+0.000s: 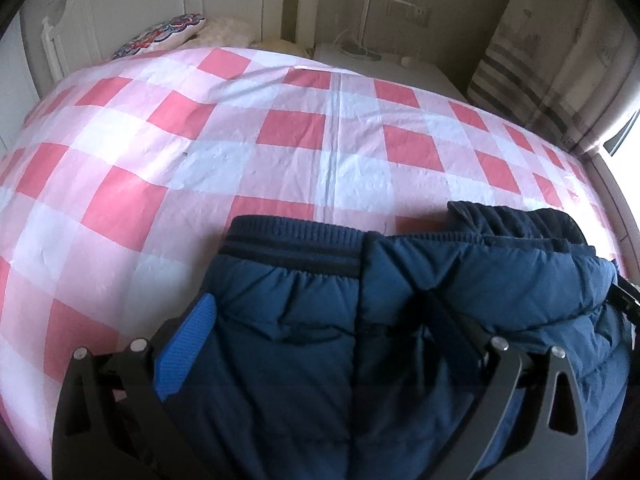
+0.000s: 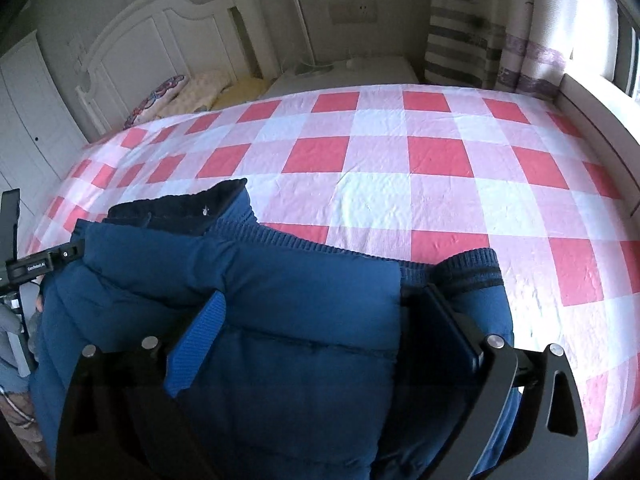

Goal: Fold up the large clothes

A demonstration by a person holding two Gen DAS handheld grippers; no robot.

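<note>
Right gripper (image 2: 324,320): jaws spread wide over the jacket — blue pad on the left finger, dark finger on the right; padded fabric lies between them, pads not seen pressing on it.
Left gripper (image 1: 320,328): jaws also stand wide apart, blue pad at left, dark finger at right lying on the quilting; fabric sits between and under them, no pinch visible.
Jacket (image 2: 248,300): dark blue quilted puffer, folded into a thick bundle at the near edge of the bed, directly under both grippers.
Ribbed hem (image 1: 296,244): knit band with darker stripes, faces away from the camera toward the middle of the bed.
Collar (image 2: 180,208): darker lining, stands up at the far left of the bundle in the right wrist view.
Bed sheet (image 2: 380,168): red, pink and white checks, lightly creased — bare beyond the jacket.
Pillows (image 2: 168,96): one patterned, pale ones beside it, against the white headboard (image 2: 132,48).
Curtain (image 2: 480,40): striped, at the far right corner near the bright window.
Wall socket (image 2: 354,12): on the far wall.
</note>
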